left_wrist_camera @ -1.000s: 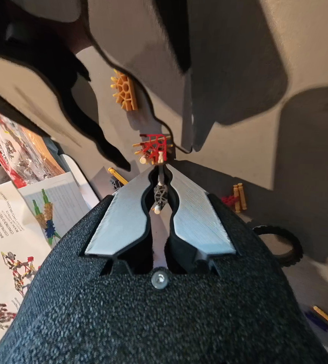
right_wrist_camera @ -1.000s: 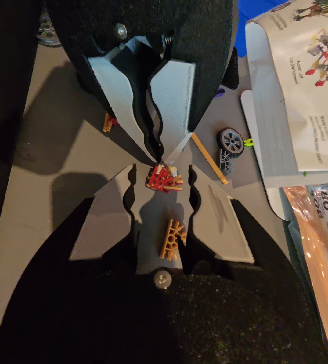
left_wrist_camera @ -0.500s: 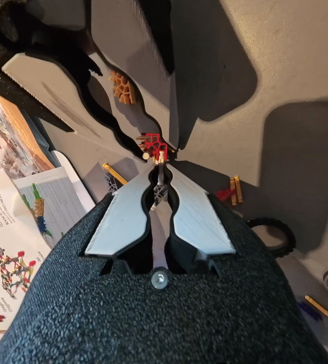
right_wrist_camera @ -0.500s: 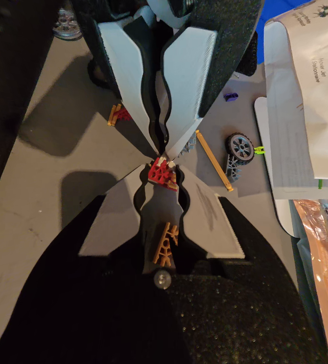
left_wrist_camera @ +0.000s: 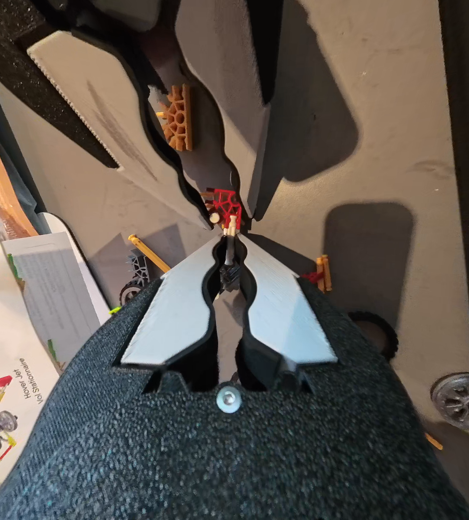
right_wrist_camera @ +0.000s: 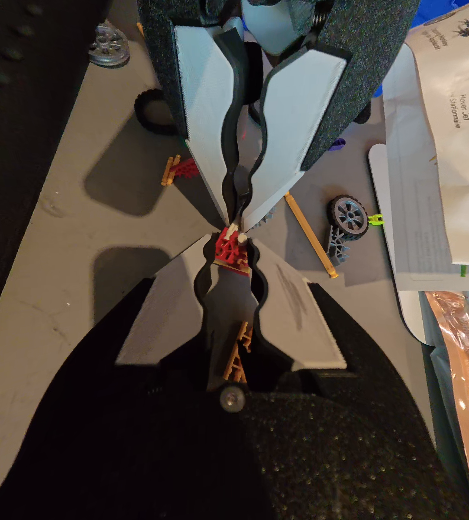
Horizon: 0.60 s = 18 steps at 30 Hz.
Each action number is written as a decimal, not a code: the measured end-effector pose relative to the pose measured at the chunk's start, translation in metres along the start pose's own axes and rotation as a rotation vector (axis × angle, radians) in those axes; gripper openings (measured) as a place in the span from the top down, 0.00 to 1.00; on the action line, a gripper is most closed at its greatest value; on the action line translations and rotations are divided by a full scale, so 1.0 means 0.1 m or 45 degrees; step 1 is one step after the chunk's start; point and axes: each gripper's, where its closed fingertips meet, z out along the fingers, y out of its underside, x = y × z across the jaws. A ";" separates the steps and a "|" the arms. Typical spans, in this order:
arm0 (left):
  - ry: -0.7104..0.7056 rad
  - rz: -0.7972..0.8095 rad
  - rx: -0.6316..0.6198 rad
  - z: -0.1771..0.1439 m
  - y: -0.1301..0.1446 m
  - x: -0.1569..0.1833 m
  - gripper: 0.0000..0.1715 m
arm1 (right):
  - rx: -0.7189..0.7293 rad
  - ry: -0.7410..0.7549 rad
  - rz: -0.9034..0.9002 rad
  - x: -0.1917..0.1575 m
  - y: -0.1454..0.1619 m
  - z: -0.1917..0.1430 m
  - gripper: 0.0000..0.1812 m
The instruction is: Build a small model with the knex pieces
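Note:
My left gripper (left_wrist_camera: pixel 230 237) is shut on a small dark grey connector (left_wrist_camera: pixel 229 274) with a white rod (left_wrist_camera: pixel 231 229) that sticks out past its tips. The rod end meets a red connector (left_wrist_camera: pixel 224 202). My right gripper (right_wrist_camera: pixel 230 240) faces the left one tip to tip, and its fingers close on both sides of the red connector (right_wrist_camera: pixel 229 251), which carries short tan rods. The left gripper (right_wrist_camera: pixel 237 222) comes in from the top of the right wrist view. An orange half-round connector (right_wrist_camera: pixel 239 354) lies on the table between the right gripper's fingers and also shows in the left wrist view (left_wrist_camera: pixel 177 118).
On the grey table (right_wrist_camera: pixel 58 253) lie a tan rod (right_wrist_camera: pixel 309 233), a wheel with tyre (right_wrist_camera: pixel 350 221) beside a grey connector (right_wrist_camera: pixel 337 250), a loose black tyre (right_wrist_camera: pixel 151 115), a silver hub (right_wrist_camera: pixel 109 47) and a red connector with tan rods (right_wrist_camera: pixel 179 170). An instruction booklet (right_wrist_camera: pixel 452 168) and a plastic bag (right_wrist_camera: pixel 467 365) lie at the right. My two grippers' fingertips are within a few centimetres of each other. Left tips and right tips are each some 20 centimetres from the silver hub (right_wrist_camera: pixel 109 47). My left wrist view (left_wrist_camera: pixel 460 399) looks at it from another angle.
My right gripper's fingers have closed from wide open onto the red connector. Both grippers have drawn closer, and the orange connector now sits deeper between the right fingers.

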 end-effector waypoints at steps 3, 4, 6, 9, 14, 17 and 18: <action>0.013 -0.010 -0.001 0.01 0.01 -0.01 0.98 | -0.005 0.009 0.010 0.01 0.00 0.00 0.90; 0.020 -0.018 0.003 0.01 0.01 -0.01 0.98 | -0.007 0.010 0.010 0.02 0.00 0.00 0.90; 0.014 -0.012 -0.010 0.01 0.01 -0.02 0.98 | -0.007 0.025 0.014 0.03 0.00 0.01 0.89; 0.015 -0.010 -0.036 0.00 0.03 -0.03 0.98 | -0.019 0.040 0.044 0.05 0.02 0.01 0.88; 0.046 -0.014 -0.045 0.01 0.03 -0.05 0.99 | -0.020 0.073 0.004 0.10 0.04 -0.03 0.86; 0.068 0.000 -0.026 0.01 0.03 -0.06 0.99 | -0.017 0.071 0.022 0.11 0.05 -0.03 0.86; 0.071 0.017 -0.023 0.02 0.03 -0.06 0.99 | -0.015 0.073 0.030 0.12 0.05 -0.04 0.84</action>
